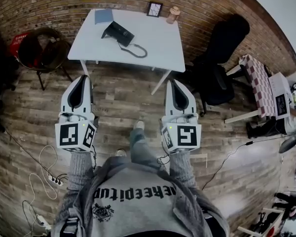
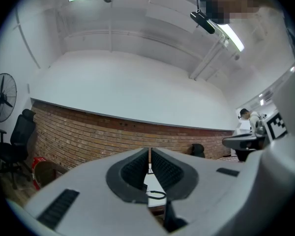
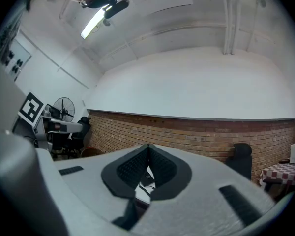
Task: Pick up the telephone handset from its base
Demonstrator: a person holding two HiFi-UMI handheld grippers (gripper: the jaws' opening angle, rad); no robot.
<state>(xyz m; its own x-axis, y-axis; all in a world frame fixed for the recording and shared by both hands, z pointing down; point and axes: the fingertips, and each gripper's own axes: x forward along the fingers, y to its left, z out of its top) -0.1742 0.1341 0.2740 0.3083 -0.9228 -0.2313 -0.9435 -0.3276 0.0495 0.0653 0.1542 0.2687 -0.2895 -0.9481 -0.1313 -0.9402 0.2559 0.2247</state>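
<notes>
White bench (image 1: pixel 155 43) ahead. My left claw (image 1: pixel 81 79) and right claw (image 1: pixel 173 82) are well short of the bench, both pressed together, empty. Telephone base (image 1: pixel 126 36) on the bench's left half, handset (image 1: pixel 113 29) on it.

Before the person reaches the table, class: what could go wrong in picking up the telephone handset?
1. The left tongs and right tongs are both shut; arriving unopened, they would likely shove the telephone rather than grip it.
2. Its cord lies looped on the table; a quick lift could drag the telephone along.
</notes>
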